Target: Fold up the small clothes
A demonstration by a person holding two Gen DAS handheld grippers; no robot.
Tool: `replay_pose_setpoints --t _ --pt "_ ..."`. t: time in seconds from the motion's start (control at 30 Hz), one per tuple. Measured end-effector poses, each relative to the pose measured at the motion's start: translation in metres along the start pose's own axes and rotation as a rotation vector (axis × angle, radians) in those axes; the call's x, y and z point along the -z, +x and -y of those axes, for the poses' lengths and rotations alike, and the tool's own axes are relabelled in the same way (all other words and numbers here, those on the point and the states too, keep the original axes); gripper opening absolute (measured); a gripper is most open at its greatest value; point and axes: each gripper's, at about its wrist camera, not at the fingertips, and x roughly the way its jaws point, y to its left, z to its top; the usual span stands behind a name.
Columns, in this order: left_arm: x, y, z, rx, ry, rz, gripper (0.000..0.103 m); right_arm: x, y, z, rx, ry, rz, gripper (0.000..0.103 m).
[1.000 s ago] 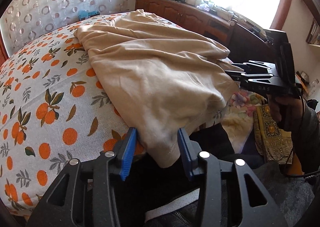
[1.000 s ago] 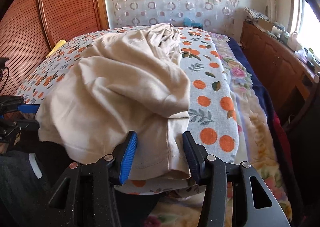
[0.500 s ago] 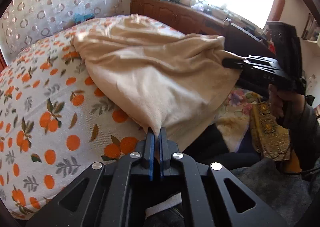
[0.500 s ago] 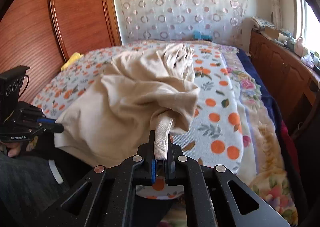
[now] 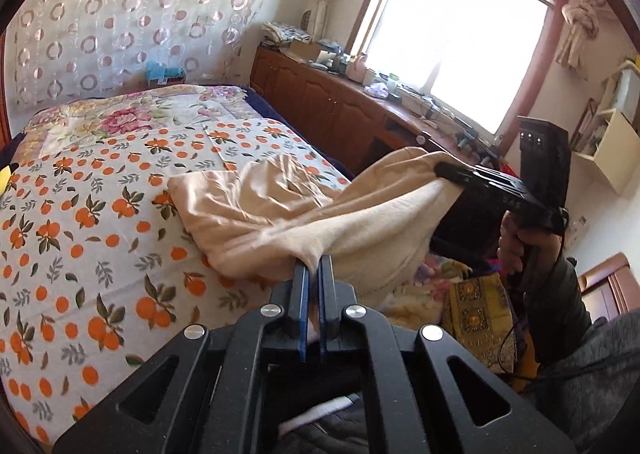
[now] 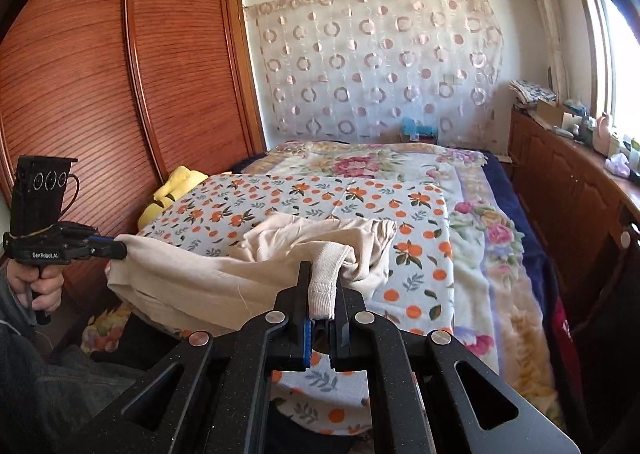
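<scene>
A beige garment [image 5: 280, 214] hangs stretched between both grippers above the near edge of the bed, its far part still lying bunched on the orange-print sheet [image 5: 80, 222]. My left gripper [image 5: 314, 266] is shut on one bottom corner of it. My right gripper [image 6: 322, 278] is shut on the other corner, on a ribbed hem [image 6: 326, 274]. The right gripper also shows in the left wrist view [image 5: 444, 170], and the left gripper in the right wrist view [image 6: 116, 250], each pinching the beige garment [image 6: 192, 274].
The bed carries a floral quilt [image 6: 500, 254] under the orange-print sheet [image 6: 360, 194]. A wooden wardrobe [image 6: 100, 94] stands left of the bed, with a yellow item [image 6: 172, 190] beside it. A cluttered wooden cabinet [image 5: 340, 102] runs under the window on the right.
Both grippers closed on the garment's near corners, then lifted and pulled it back toward me. The cloth now hangs taut between them and less of it lies on the bed.
</scene>
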Motion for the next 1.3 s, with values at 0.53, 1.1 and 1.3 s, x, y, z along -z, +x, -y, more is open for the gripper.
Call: replay_pose_setpoints --t 0.53,1.1,1.3 --pt "-0.095 0.109 -0.118 -0.158 -0.079 -0.01 0.005 -0.044 0.194 0.07 0.074 0.118 -0.233 0.005" --pt "-0.068 0.166 -0.116 -0.136 0.06 -0.156 0.044 -0.078 0.217 0.079 0.18 0.052 -0.213 0.041" --pt "-0.075 0.185 -0.123 -0.155 0.077 -0.177 0.044 -0.087 0.172 0.076 0.148 -0.015 -0.168 0.044"
